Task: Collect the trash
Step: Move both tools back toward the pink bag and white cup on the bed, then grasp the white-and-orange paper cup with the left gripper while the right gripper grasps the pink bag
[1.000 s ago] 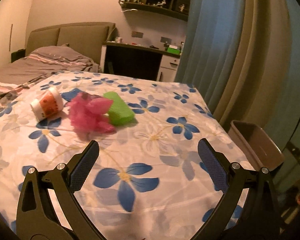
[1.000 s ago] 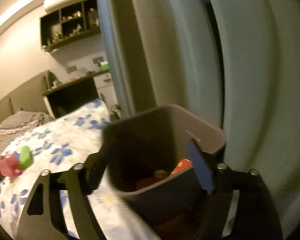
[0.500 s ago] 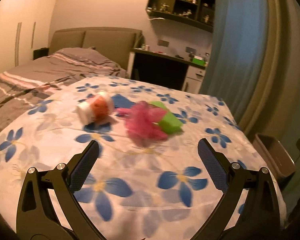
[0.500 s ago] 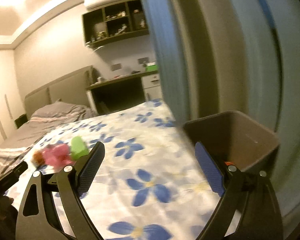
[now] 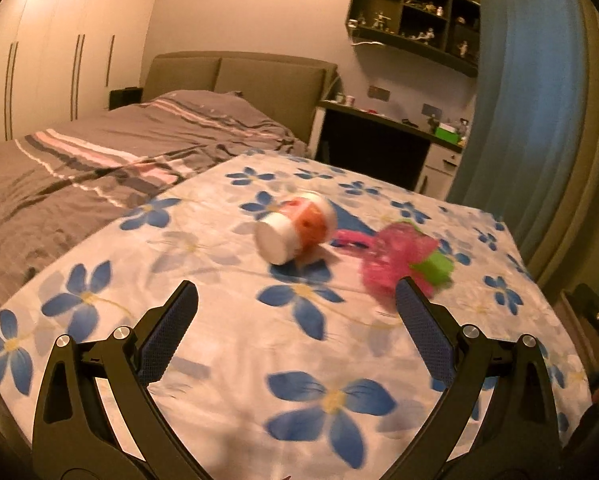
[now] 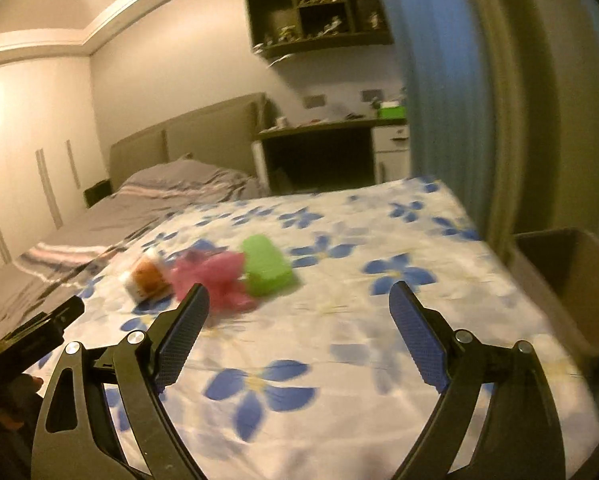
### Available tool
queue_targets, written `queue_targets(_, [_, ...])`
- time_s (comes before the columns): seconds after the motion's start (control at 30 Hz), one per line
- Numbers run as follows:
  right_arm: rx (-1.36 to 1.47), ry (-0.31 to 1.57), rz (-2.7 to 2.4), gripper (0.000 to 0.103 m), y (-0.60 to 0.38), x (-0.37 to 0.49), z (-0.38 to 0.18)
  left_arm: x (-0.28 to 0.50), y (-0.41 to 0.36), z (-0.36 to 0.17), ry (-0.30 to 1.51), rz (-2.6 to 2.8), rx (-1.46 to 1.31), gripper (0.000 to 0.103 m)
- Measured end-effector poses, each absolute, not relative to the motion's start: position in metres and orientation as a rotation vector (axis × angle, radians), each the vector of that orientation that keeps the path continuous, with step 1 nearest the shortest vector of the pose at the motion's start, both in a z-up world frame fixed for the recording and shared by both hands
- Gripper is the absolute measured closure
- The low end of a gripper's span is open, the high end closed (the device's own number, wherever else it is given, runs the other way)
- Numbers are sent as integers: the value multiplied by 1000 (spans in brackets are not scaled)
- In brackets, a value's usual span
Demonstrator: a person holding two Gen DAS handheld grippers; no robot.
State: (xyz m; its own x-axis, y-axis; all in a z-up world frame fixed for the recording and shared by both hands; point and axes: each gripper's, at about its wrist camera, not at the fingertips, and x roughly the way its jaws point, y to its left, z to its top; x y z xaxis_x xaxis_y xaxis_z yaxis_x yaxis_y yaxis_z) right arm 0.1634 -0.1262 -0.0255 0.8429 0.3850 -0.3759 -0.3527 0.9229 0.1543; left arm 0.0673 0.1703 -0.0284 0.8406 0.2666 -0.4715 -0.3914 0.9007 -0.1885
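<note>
Looking down both cameras, I've got three bits of trash bunched together on the flowered table: a white-and-orange cup lying on its side, a pink mesh puff touching it, and a green packet tucked against the puff. From the left view they sit at about 1 o'clock, well ahead of the fingers. My left gripper is spread wide, holding nothing, touching nothing. My right gripper is just as wide and empty, with the pile at 11 o'clock. The bin stands off the table's edge at 3 o'clock in the right view. I reckon that placing is so each piece can be carried straight across and dropped in.
</note>
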Motion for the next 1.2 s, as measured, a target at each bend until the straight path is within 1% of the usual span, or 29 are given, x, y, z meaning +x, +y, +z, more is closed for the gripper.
queue_targets(0.43, [-24, 536, 507, 15, -2, 209, -51, 79, 234, -20, 428, 411, -295, 6])
queue_targets(0.6, [-28, 582, 496, 28, 22, 229, -60, 89, 245, -19, 425, 388, -299, 6])
queue_targets(0.63, [-28, 587, 492, 29, 25, 233, -61, 92, 247, -19, 426, 377, -305, 6])
queue_targets(0.73, [-34, 614, 473, 39, 32, 245, -68, 101, 252, -21, 432, 340, -322, 6])
queue_targets(0.83, [-42, 666, 467, 61, 39, 257, -76, 113, 254, -24, 443, 305, -321, 6])
queue_targets(0.87, [-40, 677, 473, 77, 40, 259, -78, 117, 254, -25, 446, 295, -318, 6])
queue_targets(0.9, [-46, 686, 472, 86, 40, 261, -79, 122, 254, -27, 451, 281, -310, 6])
queue_targets(0.93, [-53, 686, 470, 89, 40, 260, -80, 126, 253, -28, 457, 267, -304, 6])
queue_targets(0.97, [-56, 684, 475, 97, 40, 259, -79, 132, 253, -30, 465, 244, -299, 6])
queue_targets(1.07, [-68, 647, 469, 100, 34, 253, -75, 147, 252, -35, 494, 208, -300, 6])
queue_targets(1.2, [-31, 597, 479, 100, 16, 240, -63, 167, 250, -38, 518, 161, -293, 6])
